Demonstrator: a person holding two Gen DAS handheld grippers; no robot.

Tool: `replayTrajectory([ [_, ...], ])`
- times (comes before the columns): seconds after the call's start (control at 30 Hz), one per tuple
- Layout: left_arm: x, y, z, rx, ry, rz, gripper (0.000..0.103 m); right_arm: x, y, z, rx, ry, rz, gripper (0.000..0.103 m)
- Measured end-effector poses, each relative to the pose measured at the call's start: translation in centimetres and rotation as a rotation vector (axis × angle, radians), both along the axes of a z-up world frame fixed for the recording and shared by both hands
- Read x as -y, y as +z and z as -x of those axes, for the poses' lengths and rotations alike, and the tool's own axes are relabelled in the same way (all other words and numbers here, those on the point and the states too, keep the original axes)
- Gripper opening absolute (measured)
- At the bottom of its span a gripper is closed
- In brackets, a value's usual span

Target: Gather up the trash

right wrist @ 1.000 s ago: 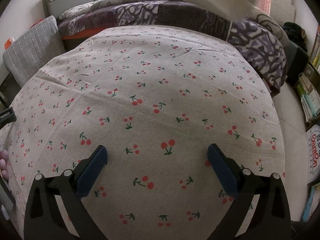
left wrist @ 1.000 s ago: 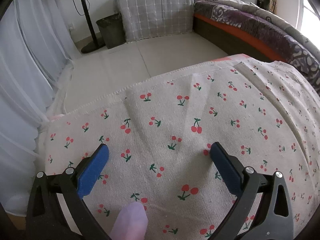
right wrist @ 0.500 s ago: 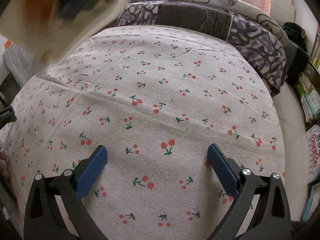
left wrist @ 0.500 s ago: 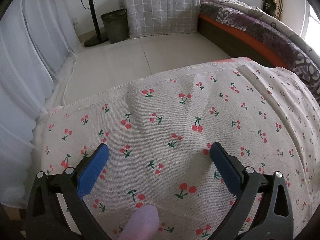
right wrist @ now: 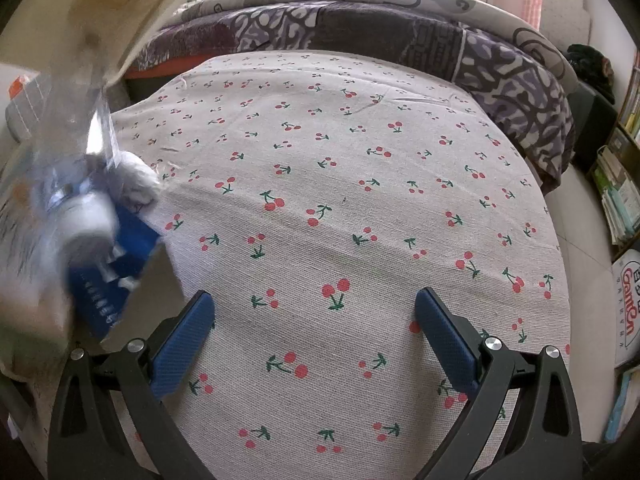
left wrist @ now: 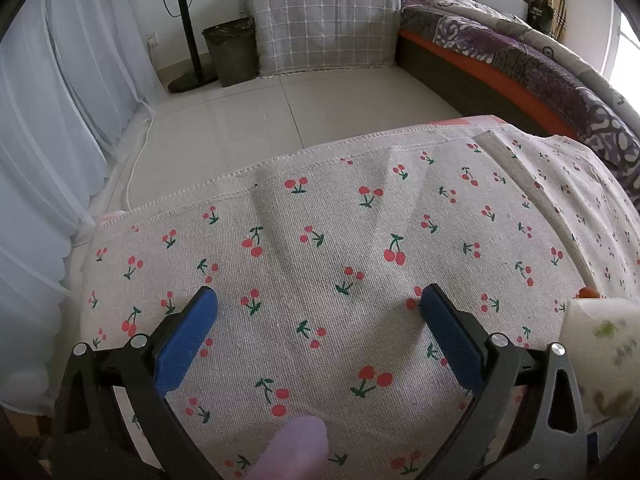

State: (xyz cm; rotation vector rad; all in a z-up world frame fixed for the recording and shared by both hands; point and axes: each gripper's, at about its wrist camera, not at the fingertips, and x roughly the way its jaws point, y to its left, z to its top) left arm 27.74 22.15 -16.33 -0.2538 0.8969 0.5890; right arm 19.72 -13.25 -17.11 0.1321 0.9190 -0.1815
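Left gripper: hovering over the cherry-print tablecloth, jaws spread wide, gripping nothing. Right gripper: likewise hovering with jaws spread wide and empty. Trash: a blurred jumble of clear plastic, crumpled white paper and a blue packet, showing at the cloth's left edge in the right wrist view, beside a tilted pale container. Dark bin: standing on the floor beyond the table.

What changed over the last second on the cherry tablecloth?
Blurred trash, wrappers and a crumpled white wad, has tumbled down onto the left side of the cherry tablecloth; a pale container entered the left wrist view. Left tool and right tool stayed open, holding nothing.
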Motion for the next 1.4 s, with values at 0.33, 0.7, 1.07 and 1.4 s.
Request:
replayTrajectory([
  [0.33,0.01,0.10,0.37,0.000,0.018,-0.003,0.097,0.03,0.01,0.00,0.000,0.000,0.000,0.097],
  [0.7,0.15,0.10,0.58,0.001,0.038,-0.002,0.097,0.04,0.01,0.01,0.000,-0.001,0.001,0.097],
  [1.07,0.58,0.22,0.90,0.003,0.063,-0.003,0.097,0.00,0.01,0.00,0.000,-0.001,0.002,0.097],
  [1.4,0.60,0.26,0.88,0.003,0.076,-0.003,0.097,-0.02,0.05,0.00,0.000,-0.002,0.002,0.097],
])
